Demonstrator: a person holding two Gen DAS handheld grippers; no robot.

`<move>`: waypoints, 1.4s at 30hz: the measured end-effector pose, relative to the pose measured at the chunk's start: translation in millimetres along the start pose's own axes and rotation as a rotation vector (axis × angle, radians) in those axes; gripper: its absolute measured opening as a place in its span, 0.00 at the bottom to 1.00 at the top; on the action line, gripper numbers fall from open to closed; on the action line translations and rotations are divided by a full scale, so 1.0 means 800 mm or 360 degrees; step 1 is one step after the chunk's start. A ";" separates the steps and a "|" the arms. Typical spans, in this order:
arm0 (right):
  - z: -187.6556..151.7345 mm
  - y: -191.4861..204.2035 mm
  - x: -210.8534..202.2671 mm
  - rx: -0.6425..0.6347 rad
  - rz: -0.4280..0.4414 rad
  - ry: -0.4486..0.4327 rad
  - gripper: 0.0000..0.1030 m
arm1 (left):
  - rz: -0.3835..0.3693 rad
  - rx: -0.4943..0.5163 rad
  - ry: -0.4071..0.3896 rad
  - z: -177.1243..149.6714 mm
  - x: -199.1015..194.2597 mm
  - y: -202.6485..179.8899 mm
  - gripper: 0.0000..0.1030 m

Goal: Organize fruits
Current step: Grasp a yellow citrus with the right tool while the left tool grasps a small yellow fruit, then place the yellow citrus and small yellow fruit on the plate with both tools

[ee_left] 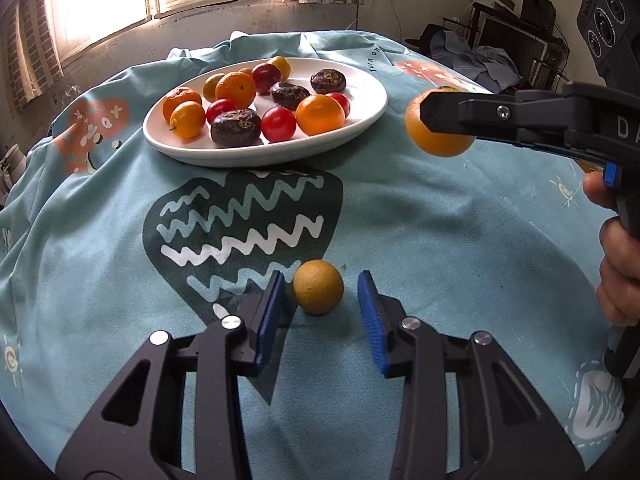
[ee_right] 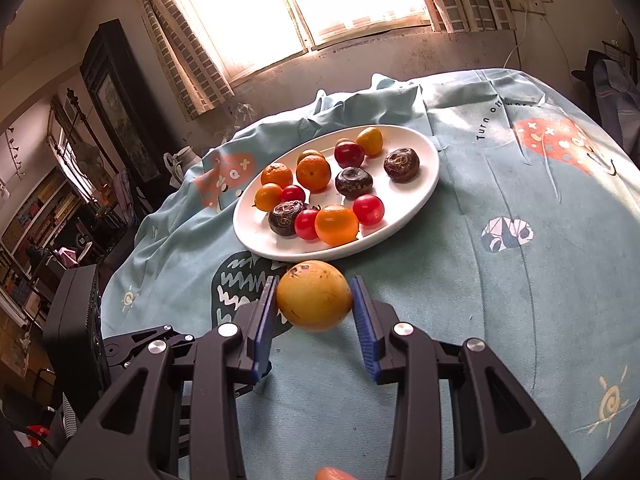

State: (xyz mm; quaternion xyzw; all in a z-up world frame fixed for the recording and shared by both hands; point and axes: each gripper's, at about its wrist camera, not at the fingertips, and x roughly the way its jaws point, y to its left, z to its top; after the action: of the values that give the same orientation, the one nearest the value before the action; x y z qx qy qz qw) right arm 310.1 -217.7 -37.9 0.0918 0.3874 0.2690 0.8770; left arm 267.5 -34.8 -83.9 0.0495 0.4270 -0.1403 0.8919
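Note:
A white oval plate (ee_left: 360, 120) (ee_right: 424, 184) holds several oranges, red tomatoes, yellow fruits and dark brown fruits. My left gripper (ee_left: 322, 292) is open low over the blue cloth, its blue pads either side of a small brownish-yellow round fruit (ee_left: 318, 287) that lies on the cloth. My right gripper (ee_right: 314, 300) is shut on a yellow-orange fruit (ee_right: 314, 295) and holds it above the cloth just in front of the plate. In the left wrist view this gripper (ee_left: 436, 118) and its fruit (ee_left: 438, 136) hang to the right of the plate.
A light blue patterned cloth (ee_left: 440, 240) covers the table. A window and wall stand behind the plate. Cluttered furniture (ee_left: 500, 40) is at the far right, shelves and a dark cabinet (ee_right: 112, 100) at the left. The person's hand (ee_left: 616, 276) grips the right handle.

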 end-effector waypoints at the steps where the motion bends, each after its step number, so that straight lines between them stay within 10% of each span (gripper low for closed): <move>1: 0.000 0.000 0.000 0.0000 -0.0003 0.0003 0.36 | 0.0001 0.0003 0.0002 0.000 0.001 -0.001 0.37; 22: -0.012 0.005 0.002 -0.0051 0.0008 0.0043 0.36 | -0.0040 -0.0145 -0.0023 0.001 -0.017 0.021 0.25; 37: 0.114 -0.028 0.102 -0.0151 -0.0095 -0.0010 0.38 | 0.0226 -0.0274 -0.0106 0.177 0.047 0.111 0.25; 38: 0.114 -0.031 0.108 -0.0156 -0.0093 0.0000 0.51 | 0.0265 -0.0296 -0.0098 0.178 0.051 0.113 0.28; 40: 0.110 -0.031 0.108 -0.0160 -0.0114 -0.0016 0.84 | 0.0347 -0.0312 -0.0104 0.175 0.049 0.113 0.83; 42: 0.103 -0.029 0.095 -0.0157 -0.0089 -0.0038 0.99 | 0.0418 -0.0290 -0.0182 0.167 0.032 0.108 0.92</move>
State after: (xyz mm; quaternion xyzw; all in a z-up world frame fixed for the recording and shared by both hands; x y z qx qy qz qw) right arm 421.4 -192.0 -38.0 0.0407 0.3655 0.2621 0.8922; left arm 407.7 14.7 -22.5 0.0159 0.3764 0.0142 0.9262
